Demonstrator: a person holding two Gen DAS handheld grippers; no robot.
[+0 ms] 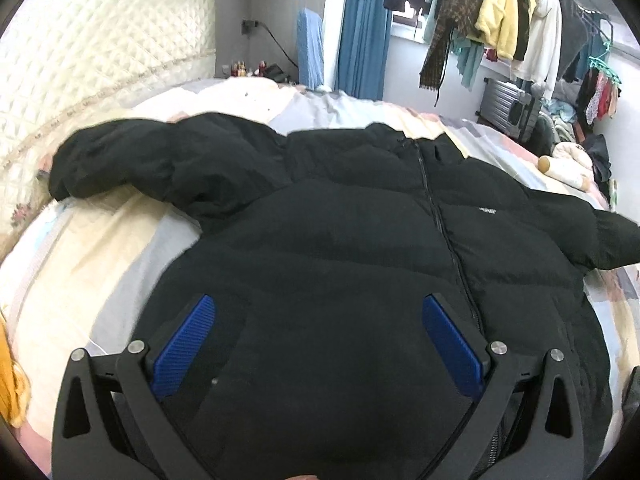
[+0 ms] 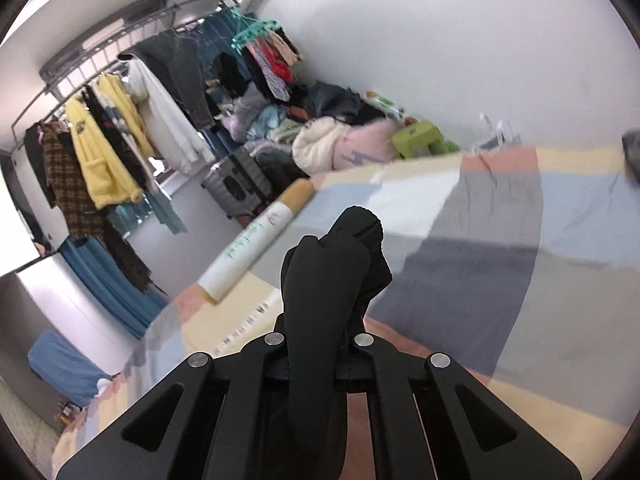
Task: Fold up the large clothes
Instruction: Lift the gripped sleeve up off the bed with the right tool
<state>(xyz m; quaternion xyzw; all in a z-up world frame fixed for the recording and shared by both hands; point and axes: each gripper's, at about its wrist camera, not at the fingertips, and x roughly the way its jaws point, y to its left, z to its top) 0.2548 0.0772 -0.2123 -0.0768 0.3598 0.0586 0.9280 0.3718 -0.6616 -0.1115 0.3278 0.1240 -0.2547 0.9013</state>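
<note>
Jacket (image 1: 340,240), black and padded, lies spread front-up on the patchwork bedspread (image 2: 500,208). Left gripper (image 1: 318,340) hovers over its hem, jaws wide apart. Right gripper (image 2: 336,264) is clenched on a fold of black fabric (image 2: 370,236).

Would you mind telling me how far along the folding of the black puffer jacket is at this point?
Done: the black puffer jacket lies zipped and spread face-up on the patchwork bedspread, one sleeve stretched out. In hand: the right gripper is shut on a bunch of black fabric, raised above the bed; the left gripper hovers open over the hem. Left: no fold is visible yet, so both sleeves and the body remain.
</note>
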